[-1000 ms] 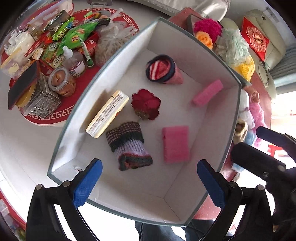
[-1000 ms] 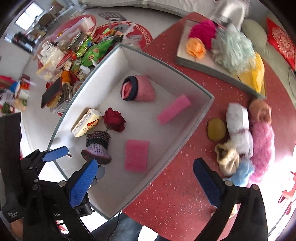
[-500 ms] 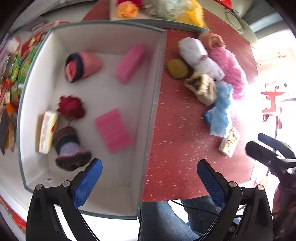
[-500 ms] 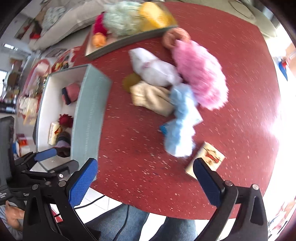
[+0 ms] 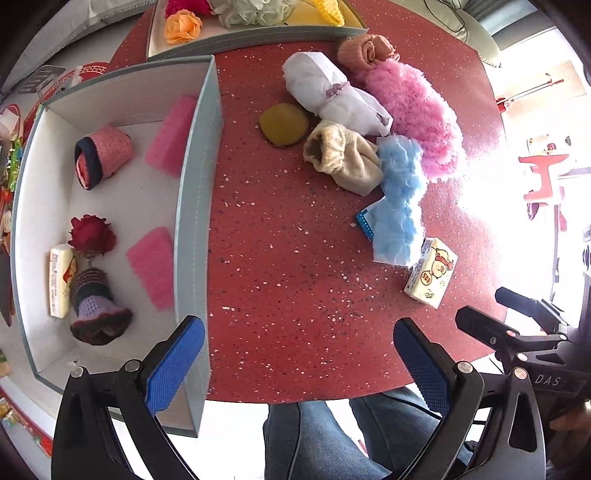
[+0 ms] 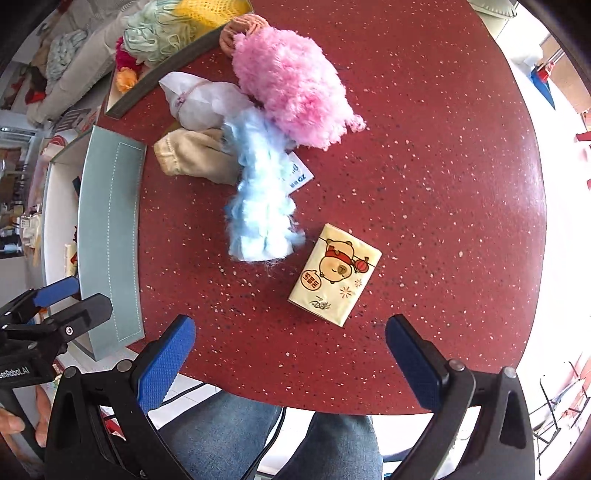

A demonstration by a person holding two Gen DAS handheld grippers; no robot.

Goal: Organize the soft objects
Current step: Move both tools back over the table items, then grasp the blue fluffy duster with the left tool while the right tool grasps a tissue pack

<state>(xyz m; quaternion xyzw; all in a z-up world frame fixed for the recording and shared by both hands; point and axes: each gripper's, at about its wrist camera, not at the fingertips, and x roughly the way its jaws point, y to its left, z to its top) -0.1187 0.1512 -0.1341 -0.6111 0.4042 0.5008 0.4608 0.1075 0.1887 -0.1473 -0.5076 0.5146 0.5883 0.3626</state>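
We work over a round red speckled table (image 6: 424,177); bright glare from windows washes out its far right edge in both views. Past the table's left side we see a second, white surface crowded with snack packets (image 5: 11,162), mostly cut off by the lens rim.

A grey box (image 5: 192,221) with a white interior sits on the table's left part. In it lie two pink sponges (image 5: 151,266), a red fabric rose (image 5: 90,232), a knitted striped piece (image 5: 94,306), a rolled pink item with a dark rim (image 5: 101,157) and a tissue pack (image 5: 59,280) against the far wall.

Loose on the table, well apart from the box: a fluffy pink piece (image 6: 291,85), a fluffy blue piece (image 6: 258,195) with a paper tag, a beige sock (image 6: 192,155), a white bundle (image 6: 199,99), an olive round pad (image 5: 283,123) and a yellow cartoon tissue pack (image 6: 334,275).

A tray (image 5: 251,35) at the table's far edge holds an orange flower and yarn-like items, cropped at the top.

The left gripper (image 5: 295,365) hovers with jaws wide apart, nothing between them, near the box's right wall. The right gripper (image 6: 291,362) is likewise spread and empty, just short of the yellow pack.

The left view alone shows the box's contents and the olive pad; the right view sees only the box's outer wall. A hand (image 6: 14,424) on the left handle is partly visible at the right view's edge. Jeans show below the table.
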